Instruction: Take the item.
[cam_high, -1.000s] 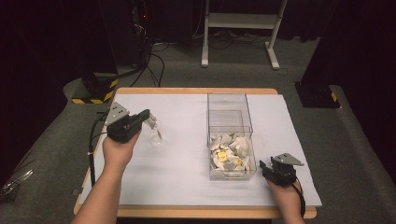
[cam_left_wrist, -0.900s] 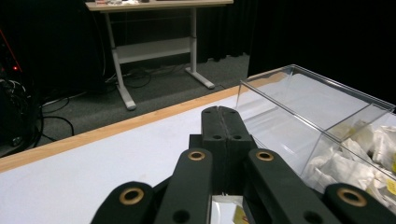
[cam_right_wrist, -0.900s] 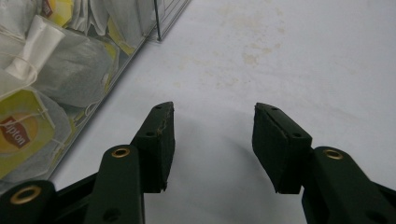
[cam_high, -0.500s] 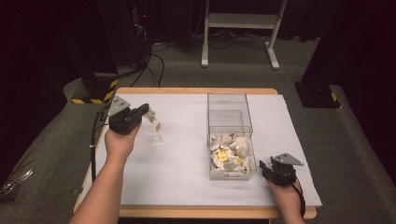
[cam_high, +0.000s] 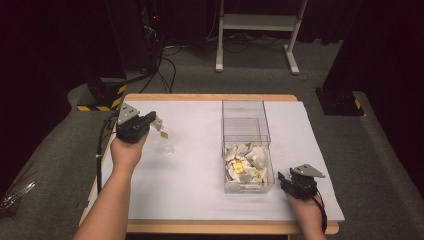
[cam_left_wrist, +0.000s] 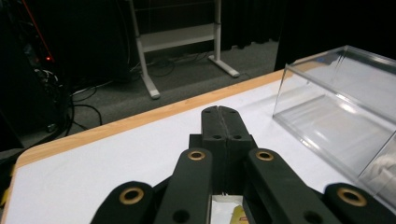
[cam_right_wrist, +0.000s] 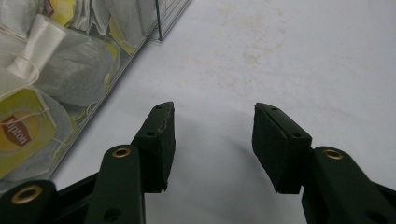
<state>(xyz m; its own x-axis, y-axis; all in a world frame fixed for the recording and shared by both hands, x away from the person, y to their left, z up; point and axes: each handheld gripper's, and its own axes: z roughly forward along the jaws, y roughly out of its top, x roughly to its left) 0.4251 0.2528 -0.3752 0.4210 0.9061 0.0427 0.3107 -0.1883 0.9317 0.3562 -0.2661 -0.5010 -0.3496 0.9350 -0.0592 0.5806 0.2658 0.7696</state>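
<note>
the wooden-edged table with its white paper cover (cam_high: 200, 185) carries everything in the high view. on it, right of centre, stands a clear rectangular plastic box (cam_high: 246, 145) of two compartments: the far one holds nothing visible, the near one is heaped with white paper tea bags (cam_high: 246, 162) with yellow tags. the left gripper view shows the box's far compartment (cam_left_wrist: 336, 121) from the side, with a strip of bare wood at the table's far edge. the right gripper view looks through the wall of the near compartment and makes a yellow lipton tag (cam_right_wrist: 16, 130) readable, which the high view cannot. the left gripper (cam_high: 154, 122) is held above the table's left part, well apart from the box; its jaws are pressed together, and a single white tea bag with a yellow tag (cam_high: 165, 141) hangs below them, seemingly by its string, over the paper. in the left gripper view (cam_left_wrist: 223, 114) a corner of white and yellow paper shows low between the linkage bars. the right gripper (cam_high: 280, 176) rests on the table just beside the box's near right corner, and its own view (cam_right_wrist: 212, 140) shows the jaws apart with bare paper between them.
</note>
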